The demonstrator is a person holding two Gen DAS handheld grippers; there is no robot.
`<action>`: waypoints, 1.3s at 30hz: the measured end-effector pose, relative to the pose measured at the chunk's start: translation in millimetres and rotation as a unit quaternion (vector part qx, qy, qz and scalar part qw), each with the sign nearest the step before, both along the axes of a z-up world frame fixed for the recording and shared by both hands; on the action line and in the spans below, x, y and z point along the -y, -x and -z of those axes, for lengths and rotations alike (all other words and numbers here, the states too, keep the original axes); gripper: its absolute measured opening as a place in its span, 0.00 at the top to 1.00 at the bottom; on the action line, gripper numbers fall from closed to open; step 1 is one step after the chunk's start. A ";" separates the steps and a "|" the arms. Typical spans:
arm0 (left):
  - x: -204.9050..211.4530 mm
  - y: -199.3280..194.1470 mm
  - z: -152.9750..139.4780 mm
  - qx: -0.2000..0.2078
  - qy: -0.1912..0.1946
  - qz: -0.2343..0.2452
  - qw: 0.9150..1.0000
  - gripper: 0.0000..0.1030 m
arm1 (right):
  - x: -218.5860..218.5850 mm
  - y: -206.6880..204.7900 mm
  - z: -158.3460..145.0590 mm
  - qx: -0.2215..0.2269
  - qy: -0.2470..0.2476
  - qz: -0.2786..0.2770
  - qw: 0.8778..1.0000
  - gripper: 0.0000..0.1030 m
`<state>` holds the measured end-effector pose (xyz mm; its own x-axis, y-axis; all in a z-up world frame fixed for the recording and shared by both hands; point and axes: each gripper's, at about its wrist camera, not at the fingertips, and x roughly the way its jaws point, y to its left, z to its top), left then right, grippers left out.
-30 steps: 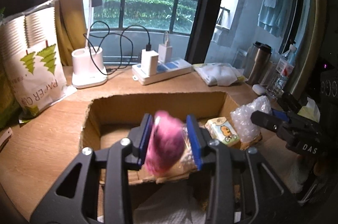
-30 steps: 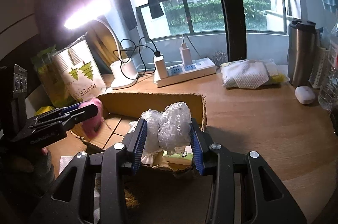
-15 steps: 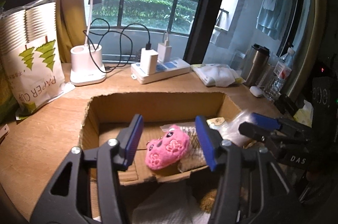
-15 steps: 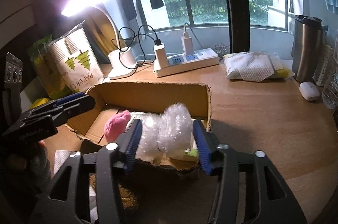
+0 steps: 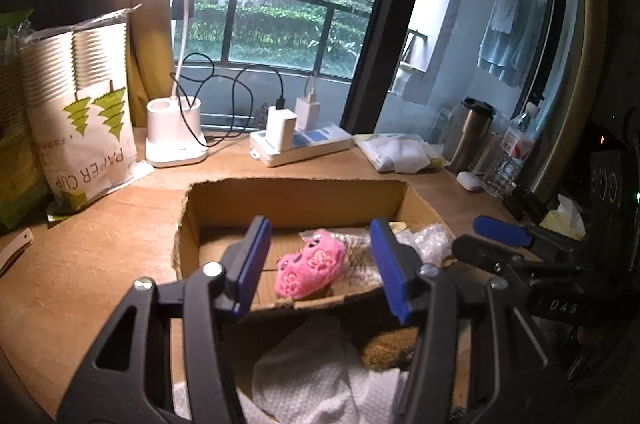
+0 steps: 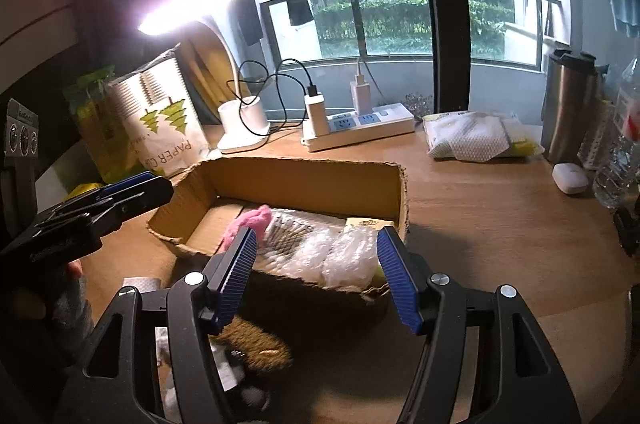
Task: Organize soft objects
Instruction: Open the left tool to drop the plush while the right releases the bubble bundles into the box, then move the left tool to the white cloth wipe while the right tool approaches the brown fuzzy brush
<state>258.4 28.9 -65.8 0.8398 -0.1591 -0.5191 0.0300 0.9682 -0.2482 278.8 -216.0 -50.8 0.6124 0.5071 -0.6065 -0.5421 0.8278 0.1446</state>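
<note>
A pink plush toy [image 5: 311, 269] lies in the open cardboard box [image 5: 296, 198], near its front wall; it also shows in the right wrist view [image 6: 249, 222]. A wad of bubble wrap [image 6: 340, 256] lies in the box's right front part, seen too in the left wrist view [image 5: 430, 242]. My left gripper [image 5: 320, 264] is open and empty, above the box's front edge. My right gripper [image 6: 316, 264] is open and empty, just in front of the bubble wrap. A white cloth [image 5: 316, 376] and a brown fuzzy object [image 6: 260, 344] lie on the table in front of the box.
A lit desk lamp [image 5: 176, 140], a power strip with chargers [image 5: 300, 144], a paper cup pack [image 5: 84, 128], a wipes pack [image 6: 476, 140], a steel tumbler [image 6: 568, 108], a water bottle [image 6: 620, 144] and a white earbud case [image 6: 570, 178] stand behind and right of the box.
Both grippers opened. The pink plush dropped from the left gripper into the box, the bubble wrap from the right. Both grippers then drew back toward the front edge.
</note>
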 end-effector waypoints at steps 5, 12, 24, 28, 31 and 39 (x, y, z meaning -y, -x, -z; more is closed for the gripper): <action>0.9 14.7 -7.0 0.012 0.000 0.004 1.000 0.46 | -3.5 14.7 -6.5 0.008 -0.001 -0.003 1.000 0.36; -2.0 36.3 -8.3 0.017 0.000 0.002 1.000 0.32 | -9.8 34.0 -15.3 0.018 0.004 -0.007 1.000 0.36; -13.6 66.1 7.4 0.005 0.003 -0.004 1.000 0.31 | -26.0 58.8 -11.4 0.018 0.014 -0.020 1.000 0.36; -19.1 72.5 18.0 -0.003 0.009 -0.006 1.000 0.31 | -30.1 64.5 -3.9 0.011 0.020 -0.025 0.999 0.36; -22.7 75.8 28.1 -0.012 0.014 -0.008 1.000 0.31 | -33.1 66.7 4.1 0.003 0.026 -0.024 0.999 0.36; -33.3 78.4 49.9 -0.035 0.016 -0.014 0.999 0.31 | -36.0 67.9 23.5 -0.017 0.039 -0.021 0.999 0.36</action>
